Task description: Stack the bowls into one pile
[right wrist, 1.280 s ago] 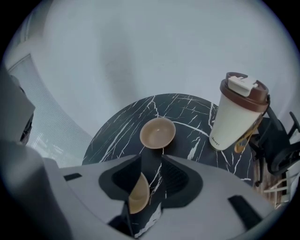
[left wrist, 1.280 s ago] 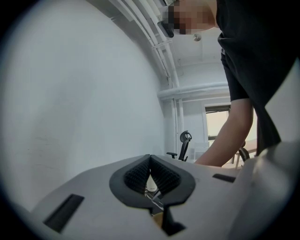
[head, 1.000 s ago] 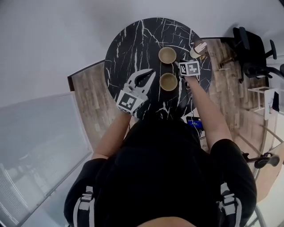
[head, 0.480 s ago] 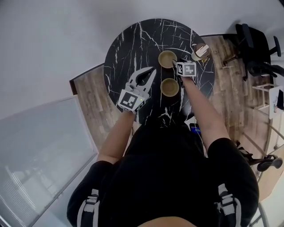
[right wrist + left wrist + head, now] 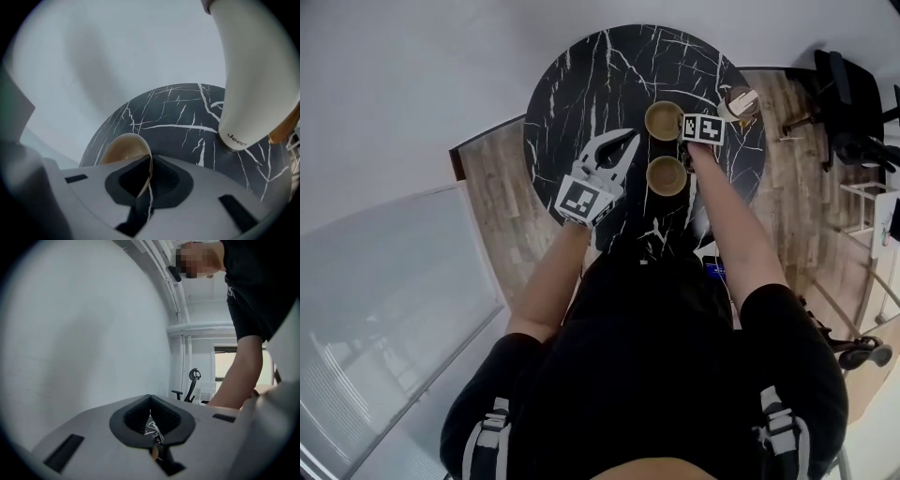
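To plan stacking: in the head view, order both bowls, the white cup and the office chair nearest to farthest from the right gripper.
1. Far bowl: the right gripper's jaws have just been closing on its rim.
2-3. Near bowl, lower in view, and white cup, upper right: too close to call.
4. Office chair, far right.

Right gripper view: the right gripper [image 5: 150, 164] hides the near wall of the bowl [image 5: 123, 149] on the table [image 5: 178, 117]. The white cup [image 5: 255, 70] at the table's right side is cut off above. Left gripper view: the left gripper [image 5: 150, 399] leaves only a sliver of table visible.
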The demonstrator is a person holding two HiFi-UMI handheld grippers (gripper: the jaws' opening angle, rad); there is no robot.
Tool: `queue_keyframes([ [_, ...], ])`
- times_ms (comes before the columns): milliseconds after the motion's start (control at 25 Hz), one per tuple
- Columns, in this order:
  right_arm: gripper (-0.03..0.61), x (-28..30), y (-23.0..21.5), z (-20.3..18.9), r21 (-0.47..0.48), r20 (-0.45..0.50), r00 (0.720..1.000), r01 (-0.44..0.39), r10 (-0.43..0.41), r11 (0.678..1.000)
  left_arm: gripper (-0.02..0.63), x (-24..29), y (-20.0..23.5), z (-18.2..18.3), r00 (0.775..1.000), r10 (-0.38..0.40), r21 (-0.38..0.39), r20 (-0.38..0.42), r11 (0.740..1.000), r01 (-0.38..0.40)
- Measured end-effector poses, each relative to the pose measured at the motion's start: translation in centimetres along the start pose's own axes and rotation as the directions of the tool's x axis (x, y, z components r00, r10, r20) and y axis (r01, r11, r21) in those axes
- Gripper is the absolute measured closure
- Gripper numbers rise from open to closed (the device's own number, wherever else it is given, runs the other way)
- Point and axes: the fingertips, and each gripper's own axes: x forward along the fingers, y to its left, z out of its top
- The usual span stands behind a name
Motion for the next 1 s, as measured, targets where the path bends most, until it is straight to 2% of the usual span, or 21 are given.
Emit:
queue_keyframes([
  [440,0.561,-3.2,1.5,0.4,0.037,0.021,0.999,-0.033,0.032,0.999,0.609,-2.3,-0.7,0.3,1.000,0.010,-0.001,0.001,1.000,-0.010],
  [680,0.561,-6.2,1.7,0.5,0.037,0.043,0.999,-0.023,0.021,0.999,0.609,-2.9,-2.2,1.3,0.999,-0.029,0.014,0.024,0.999,0.029],
  [1000,0.560,-11.5,2.9,-1.9,0.045,0.097,0.995,-0.028,0.023,0.999,0.609,-4.5,-5.2,2.1,0.993,-0.115,0.047,0.035,0.992,0.114],
])
